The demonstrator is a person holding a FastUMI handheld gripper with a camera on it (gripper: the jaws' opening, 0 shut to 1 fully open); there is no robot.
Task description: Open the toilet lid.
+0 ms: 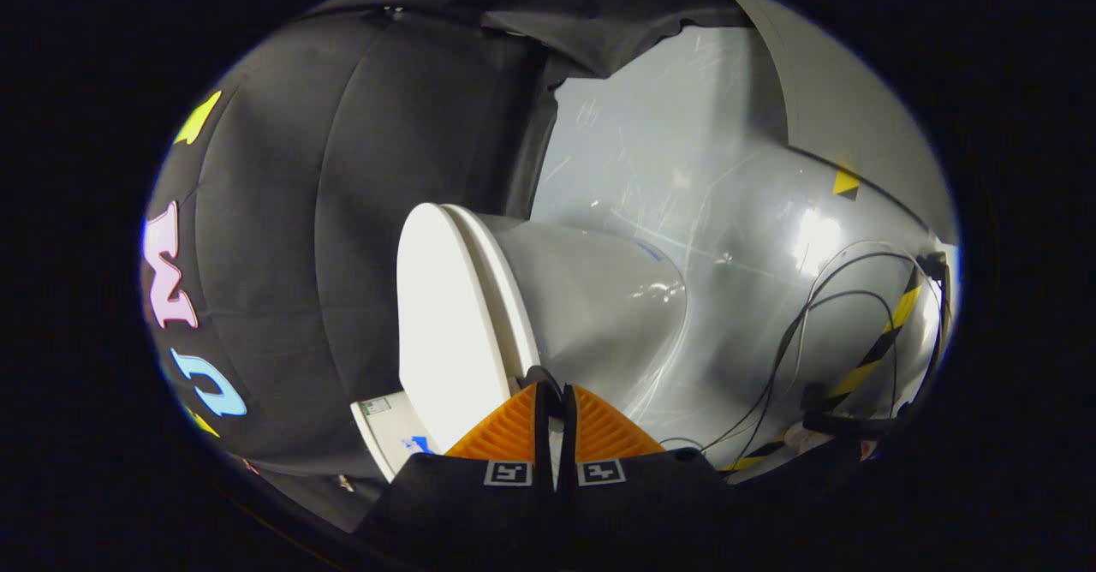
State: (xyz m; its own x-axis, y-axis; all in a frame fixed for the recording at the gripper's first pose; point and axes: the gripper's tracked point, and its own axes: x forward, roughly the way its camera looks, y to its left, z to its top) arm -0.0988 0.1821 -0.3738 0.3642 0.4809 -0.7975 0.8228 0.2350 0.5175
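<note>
The view is rolled sideways, so the white toilet lies across it. Its flat lid (441, 315) rests against the seat (501, 298), with only a thin seam between them. The grey-white bowl (599, 306) swells out beyond the seat. My gripper (553, 390) sits at the near rim, its tips right at the line where the seat meets the bowl. The two fingers (505, 431) stand almost together, with a narrow slit between them that shows a sliver of white. I cannot tell whether they pinch the rim.
A white box with a label (390, 426) sits beside the lid's near end. Black cables (805, 332) loop over the glossy grey floor (685, 152), near yellow-and-black tape (882, 341). Black cloth (342, 212) hangs on the lid's side.
</note>
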